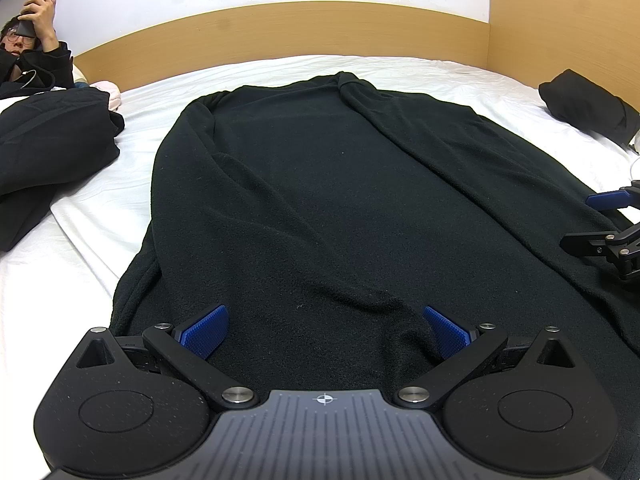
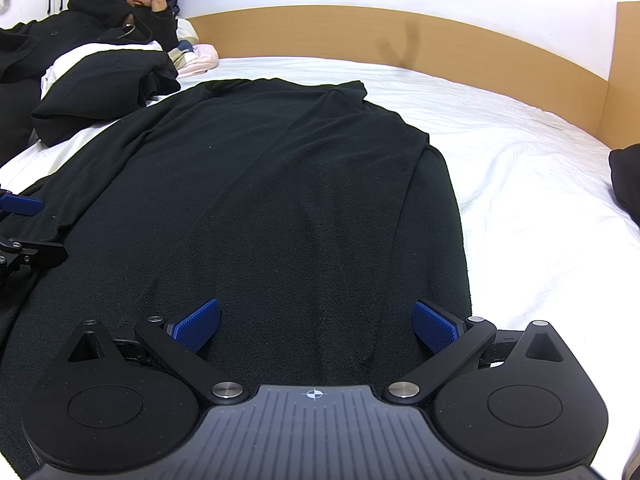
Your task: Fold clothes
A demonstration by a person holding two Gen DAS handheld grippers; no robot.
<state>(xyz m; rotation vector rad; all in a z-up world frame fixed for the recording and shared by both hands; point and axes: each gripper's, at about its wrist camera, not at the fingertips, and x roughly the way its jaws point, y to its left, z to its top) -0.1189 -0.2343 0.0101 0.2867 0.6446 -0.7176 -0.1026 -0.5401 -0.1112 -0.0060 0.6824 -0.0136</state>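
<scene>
black garment (image 1: 320, 208) | spread flat, sides folded inward | on white bed (image 1: 460, 76)

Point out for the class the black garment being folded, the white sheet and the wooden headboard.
black garment (image 1: 320, 208), left wrist view, middle of the spread fabric.
white sheet (image 2: 540, 216), right wrist view, bare part right of the garment.
wooden headboard (image 1: 280, 28), left wrist view, its curved panel.

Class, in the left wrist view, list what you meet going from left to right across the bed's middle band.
Black clothes pile → white sheet → spread black garment → right gripper.
</scene>
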